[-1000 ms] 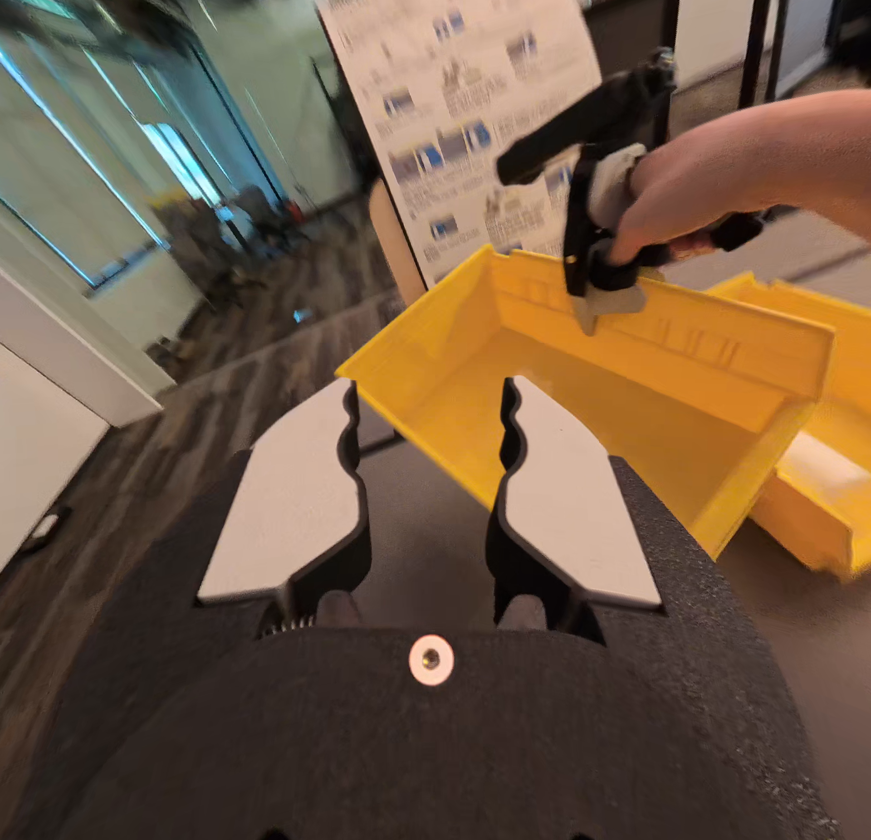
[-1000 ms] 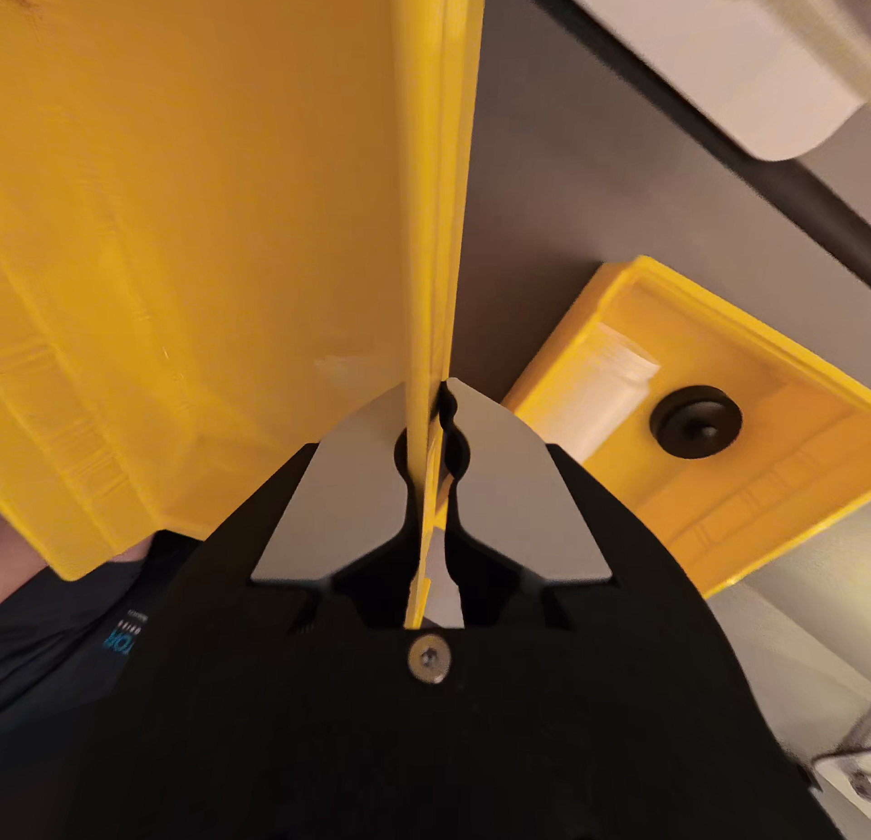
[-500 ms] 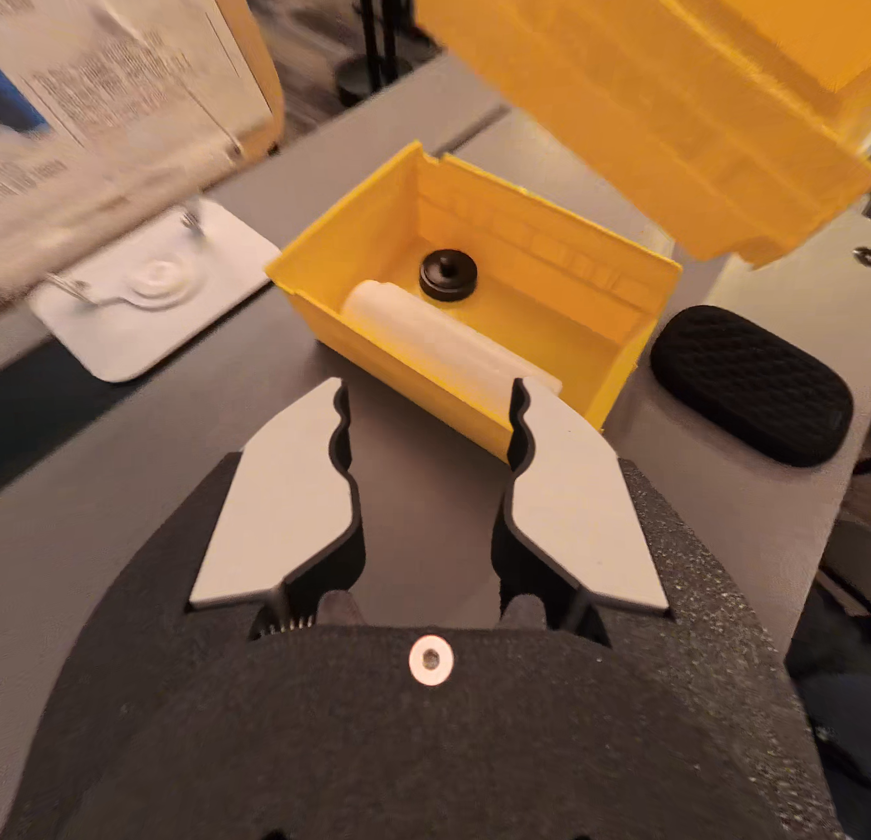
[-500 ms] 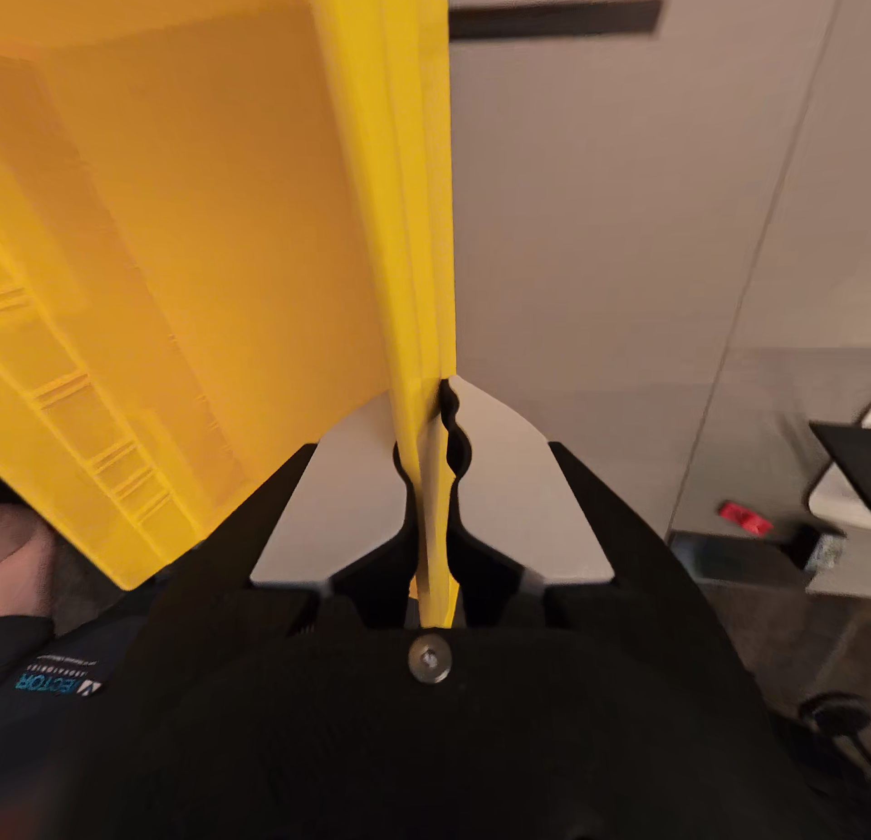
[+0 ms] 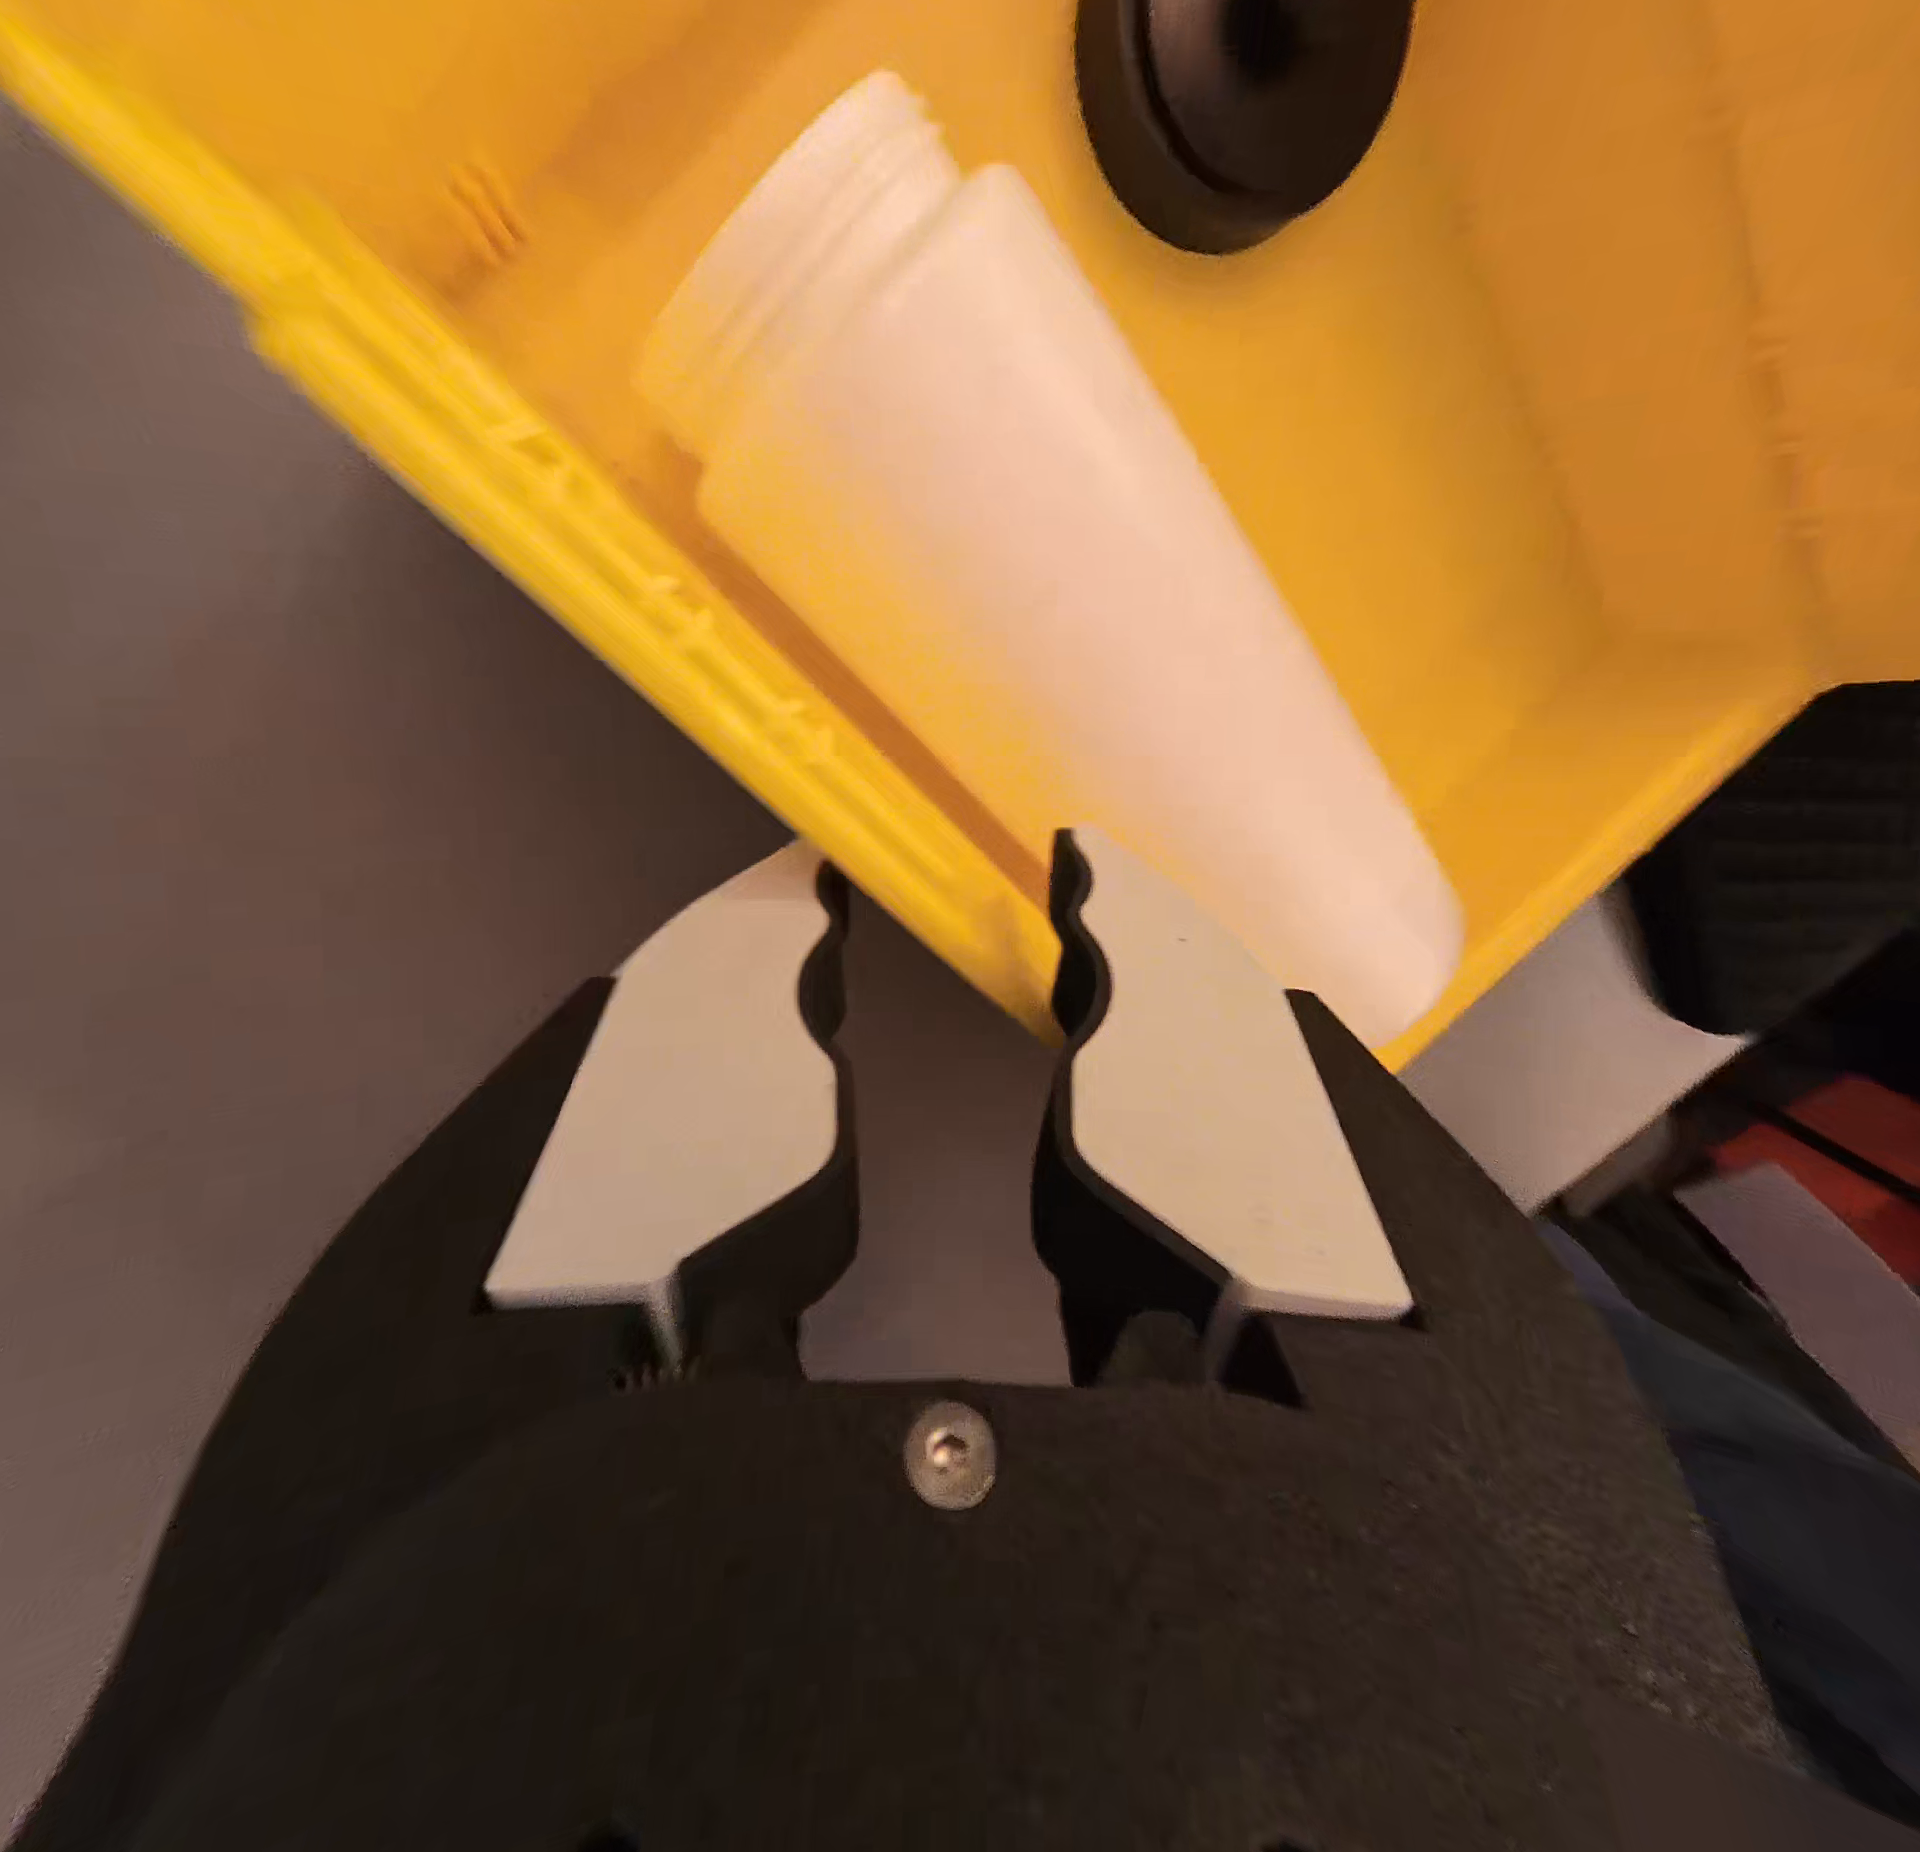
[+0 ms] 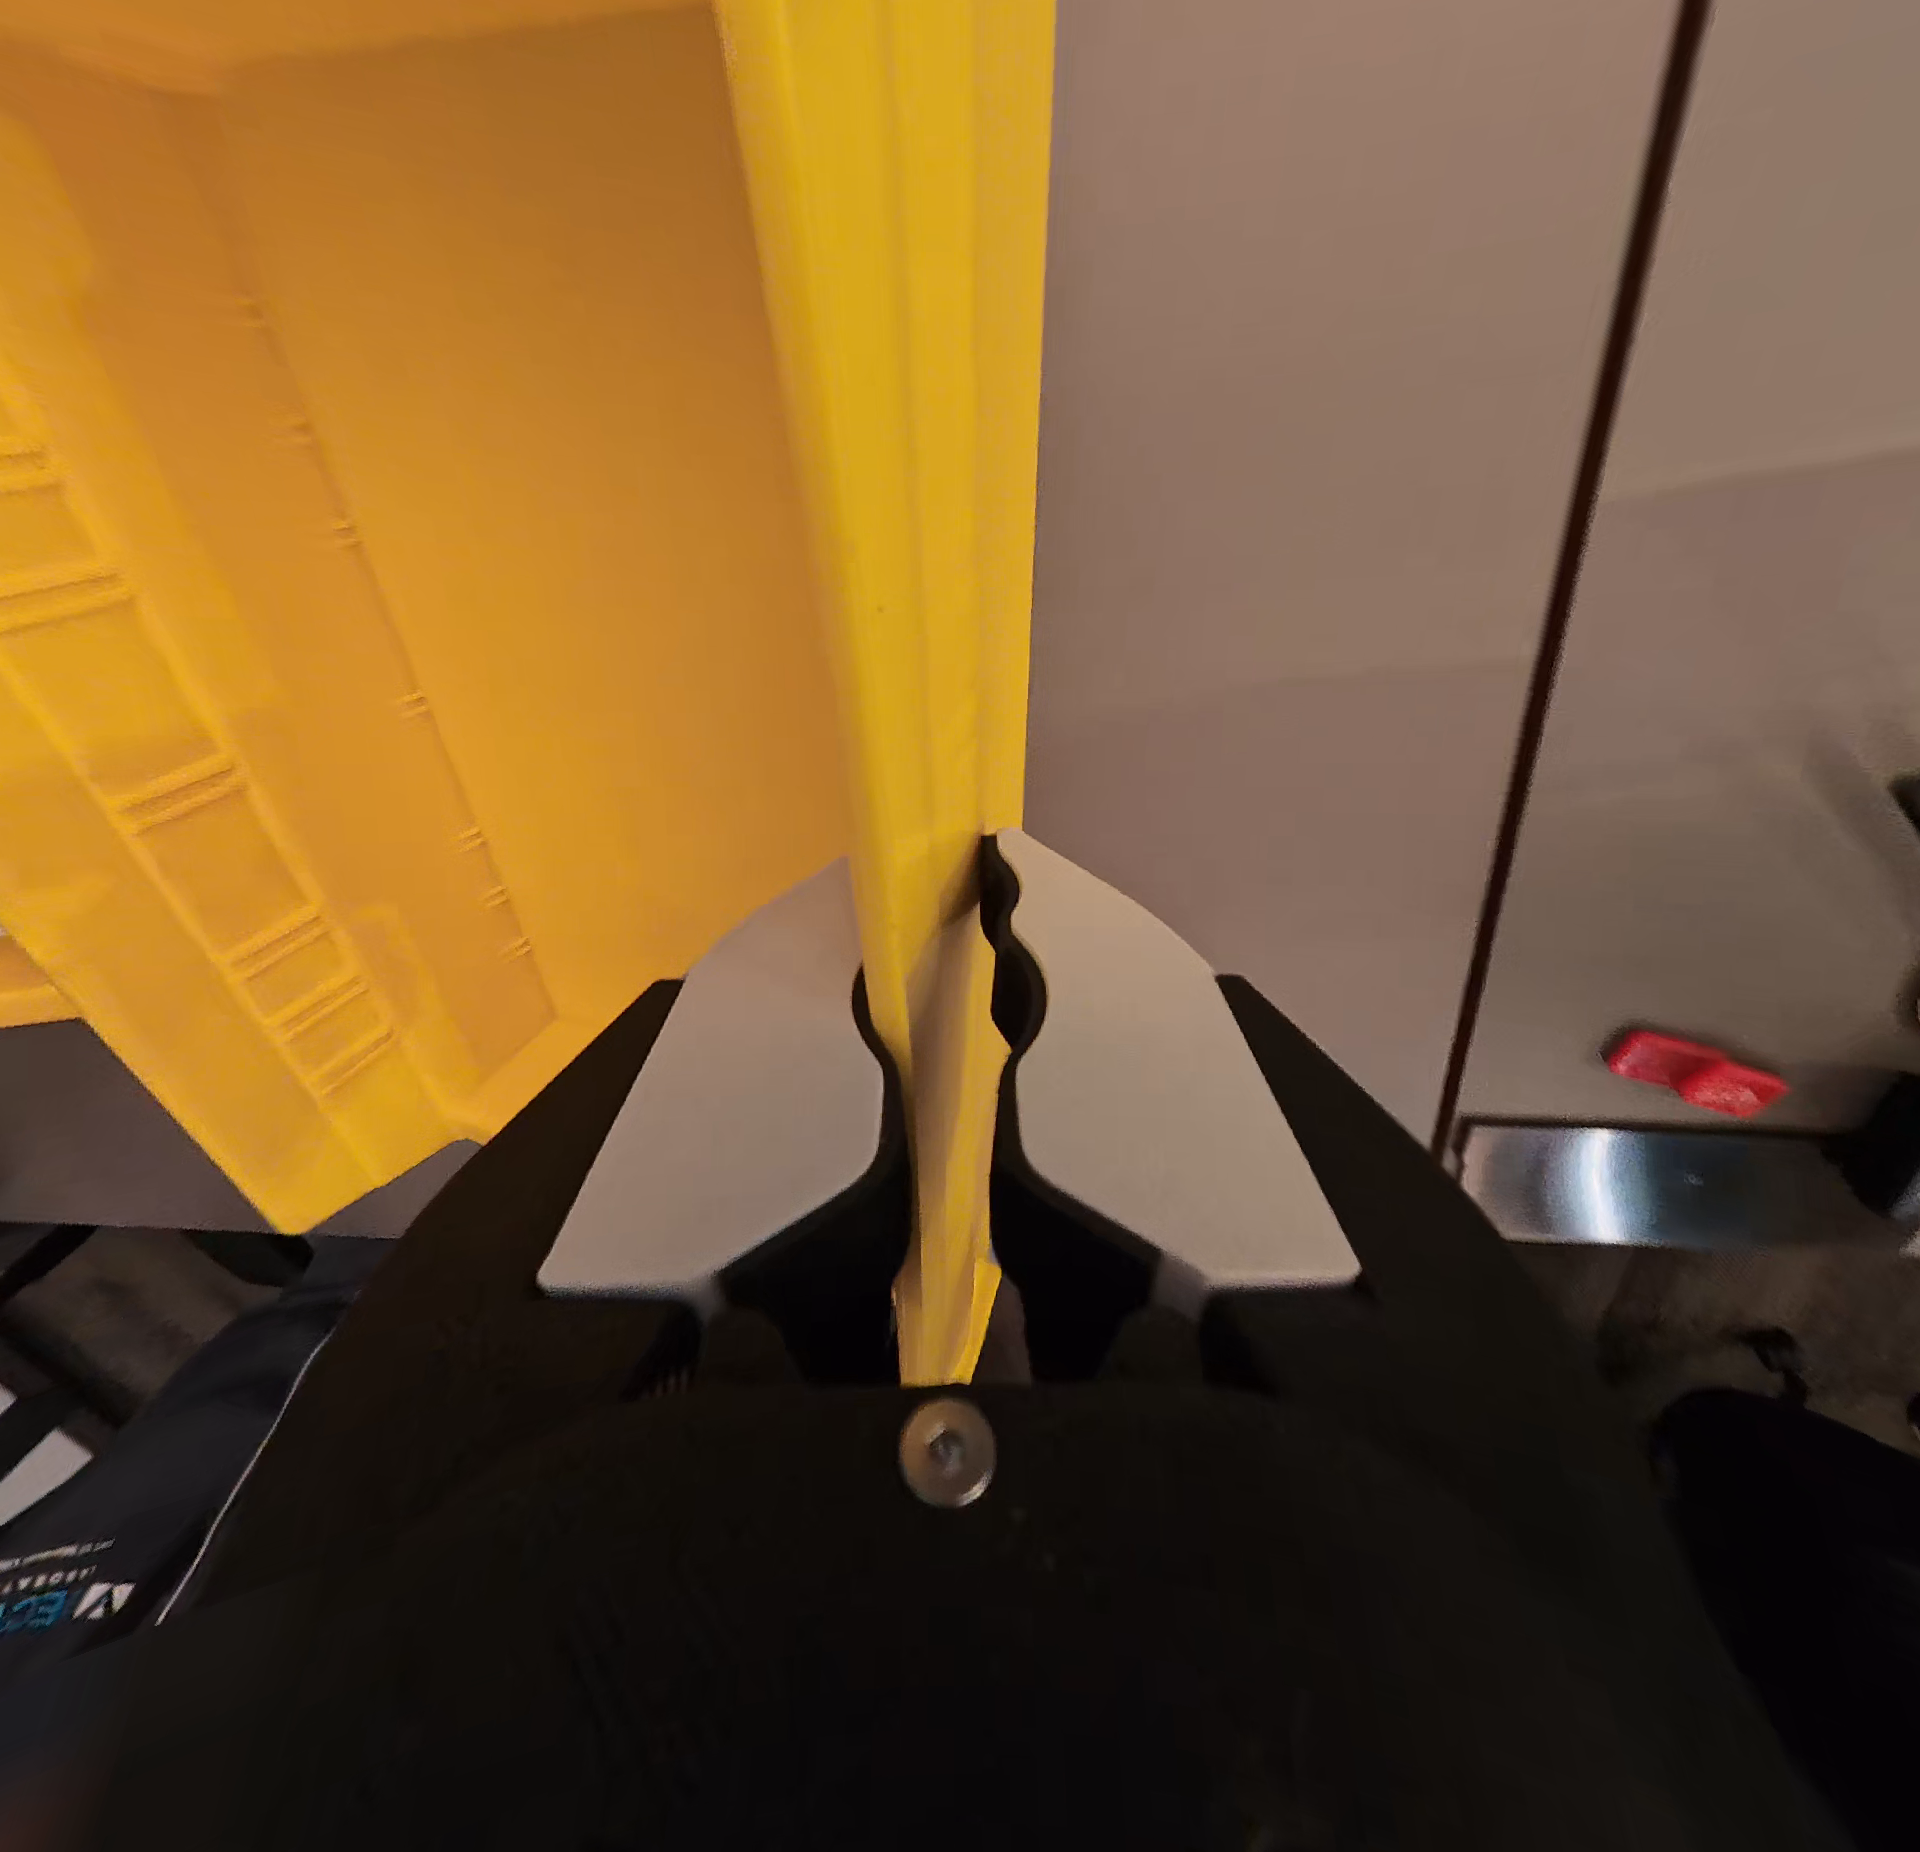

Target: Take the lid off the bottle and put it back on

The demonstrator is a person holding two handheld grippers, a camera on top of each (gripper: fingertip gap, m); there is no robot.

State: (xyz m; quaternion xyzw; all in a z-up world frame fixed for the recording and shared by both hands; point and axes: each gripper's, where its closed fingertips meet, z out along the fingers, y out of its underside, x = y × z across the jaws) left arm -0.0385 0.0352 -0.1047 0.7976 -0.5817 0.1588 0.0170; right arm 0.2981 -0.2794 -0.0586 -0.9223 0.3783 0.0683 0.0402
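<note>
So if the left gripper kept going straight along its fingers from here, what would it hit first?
Probably the yellow bin's near wall, which already sits between the open left gripper's fingertips. The white bottle lies just behind it; depth is unclear.

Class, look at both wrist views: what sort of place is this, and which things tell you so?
Probably a workshop or lab bench indoors. A grey tabletop carries a yellow parts bin holding a white bottle and black lid; pale cabinet panels stand behind.
</note>
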